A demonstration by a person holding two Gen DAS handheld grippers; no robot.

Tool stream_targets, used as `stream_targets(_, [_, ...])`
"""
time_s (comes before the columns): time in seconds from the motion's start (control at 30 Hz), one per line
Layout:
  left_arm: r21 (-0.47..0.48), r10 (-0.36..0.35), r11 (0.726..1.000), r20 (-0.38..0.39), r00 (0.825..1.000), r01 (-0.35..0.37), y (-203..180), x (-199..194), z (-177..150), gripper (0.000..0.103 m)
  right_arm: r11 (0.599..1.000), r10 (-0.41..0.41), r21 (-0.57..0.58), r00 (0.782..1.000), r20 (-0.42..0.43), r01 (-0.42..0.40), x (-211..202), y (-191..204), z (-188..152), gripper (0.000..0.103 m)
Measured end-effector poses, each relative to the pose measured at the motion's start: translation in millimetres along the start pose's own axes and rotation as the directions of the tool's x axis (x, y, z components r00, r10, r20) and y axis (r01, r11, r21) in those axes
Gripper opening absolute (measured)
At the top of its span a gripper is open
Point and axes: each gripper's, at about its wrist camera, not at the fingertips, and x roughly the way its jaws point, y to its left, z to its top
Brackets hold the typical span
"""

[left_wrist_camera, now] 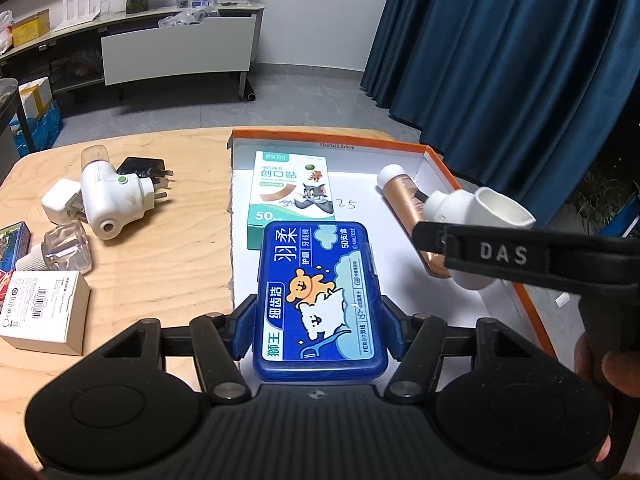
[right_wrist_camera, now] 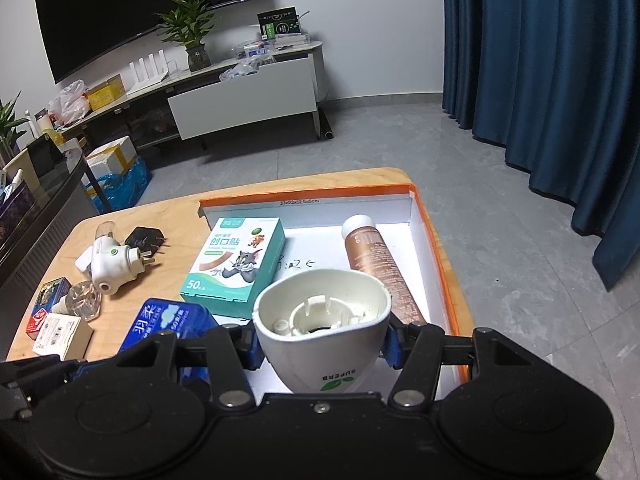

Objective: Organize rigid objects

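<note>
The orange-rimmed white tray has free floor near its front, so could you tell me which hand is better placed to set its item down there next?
Left, probably. Its tongs hold the blue rectangular floss case right over the orange-rimmed white tray, at the free front floor; the right tongs' white plastic device hangs above the copper bottle.

— What's sitting out ahead of the tongs?

— Grey tiled floor (right_wrist_camera: 400,148) is stretching away to a white wall (right_wrist_camera: 352,8), with a low media cabinet (right_wrist_camera: 240,80) standing along it, ahead and to the left.

— Above that?

— A dark screen (right_wrist_camera: 132,4) is hanging there, a potted plant (right_wrist_camera: 192,28) beneath. Blue curtains (right_wrist_camera: 552,80) are falling on the right.
</note>
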Motion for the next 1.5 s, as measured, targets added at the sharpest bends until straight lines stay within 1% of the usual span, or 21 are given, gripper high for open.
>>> stream_targets(0.37, [0.008, -0.016, 1.000, -0.020, 1.000, 0.016, -1, 12, 3, 0.062, 1.000, 0.018, 0.001, 0.999, -0.035, -0.018, 26, 0, 12, 0.065])
stream_targets(0.6, [0.013, -0.017, 1.000, -0.022, 1.000, 0.017, -1, 16, 6, 0.062, 1.000, 0.008, -0.020, 0.999, -0.048, -0.009, 46, 5, 23, 0.065])
stream_targets(0.73, [0.012, -0.015, 1.000, -0.027, 1.000, 0.016, -2, 18, 6, 0.062, 1.000, 0.015, -0.013, 0.999, -0.036, -0.016, 59, 5, 32, 0.065])
stream_targets(0.83, [0.014, -0.016, 1.000, -0.032, 0.999, 0.016, -4, 21, 8, 0.062, 0.999, 0.049, 0.016, 0.999, 0.003, -0.049, 63, 1, 40, 0.071])
stream_targets(0.87, [0.016, -0.018, 1.000, -0.034, 0.999, 0.018, -4, 22, 8, 0.062, 0.999, 0.050, 0.019, 0.999, 0.014, -0.050, 61, 0, 42, 0.073])
stream_targets(0.93, [0.022, -0.019, 1.000, -0.035, 0.999, 0.020, -6, 24, 9, 0.062, 0.998, 0.054, 0.018, 0.998, 0.036, -0.055, 54, -3, 44, 0.073])
stream_targets(1.03, [0.026, -0.027, 0.999, -0.043, 0.999, 0.028, -10, 29, 10, 0.062, 1.000, 0.025, 0.016, 0.997, 0.067, -0.026, 39, -9, 43, 0.074])
stream_targets(1.1, [0.027, -0.039, 0.999, -0.048, 0.998, 0.041, -14, 34, 11, 0.062, 1.000, 0.015, 0.024, 0.996, 0.088, -0.017, 26, -15, 40, 0.076])
stream_targets(1.23, [0.039, -0.072, 0.996, -0.064, 0.995, 0.075, -26, 45, 14, 0.063, 0.999, -0.017, 0.038, 0.992, 0.125, 0.012, 2, -24, 34, 0.077])
stream_targets(1.27, [0.038, -0.081, 0.996, -0.075, 0.994, 0.084, -28, 48, 14, 0.064, 0.999, -0.025, 0.039, 0.991, 0.132, 0.020, -3, -25, 33, 0.077])
stream_targets(1.3, [0.037, -0.087, 0.995, -0.084, 0.993, 0.091, -30, 49, 14, 0.070, 0.999, -0.031, 0.037, 0.991, 0.134, 0.026, -8, -26, 32, 0.077])
stream_targets(1.37, [0.037, -0.090, 0.995, -0.071, 0.993, 0.092, -31, 44, 12, 0.081, 0.999, -0.032, 0.037, 0.991, 0.133, 0.027, -15, -26, 30, 0.078])
stream_targets(1.5, [0.039, -0.053, 0.998, -0.041, 0.998, 0.055, -23, 28, 11, 0.083, 1.000, -0.020, 0.017, 0.991, 0.133, 0.018, -25, -19, 24, 0.078])
